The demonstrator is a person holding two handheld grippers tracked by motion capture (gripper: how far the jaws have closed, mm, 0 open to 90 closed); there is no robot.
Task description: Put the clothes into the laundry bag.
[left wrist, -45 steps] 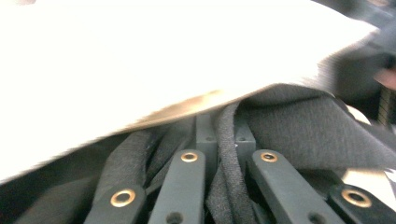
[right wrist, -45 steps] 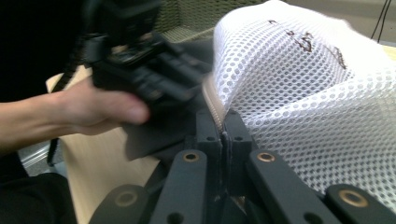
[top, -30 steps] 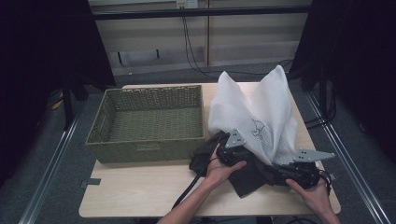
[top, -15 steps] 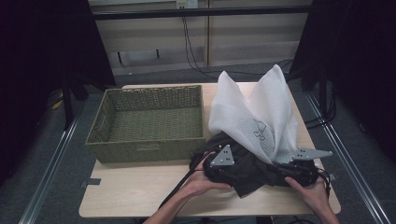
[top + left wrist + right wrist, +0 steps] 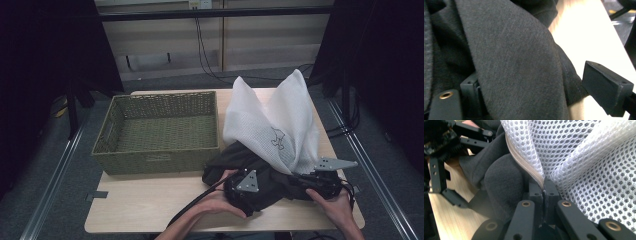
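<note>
A white mesh laundry bag [image 5: 272,120] stands upright on the table's right half. A dark grey garment [image 5: 235,157] spills from its mouth toward me. My right gripper [image 5: 300,180] is shut on the bag's zipper edge [image 5: 524,152], its jaws pressed together on the tape; the mesh [image 5: 586,170] rises beside them. My left gripper [image 5: 245,192] lies low on the garment near the table's front. Its jaws have just been opening and stand wide in the left gripper view, with a thick fold of the dark cloth [image 5: 519,65] loose between them.
An empty green wicker basket [image 5: 155,160] sits on the left half of the wooden table [image 5: 145,205]. Black cables trail from both grippers toward me. The floor drops away past the table's right edge.
My left gripper has moved down and toward the table's near edge over the dark garment, and its jaws have opened off the cloth. The right gripper and the bag have stayed put.
</note>
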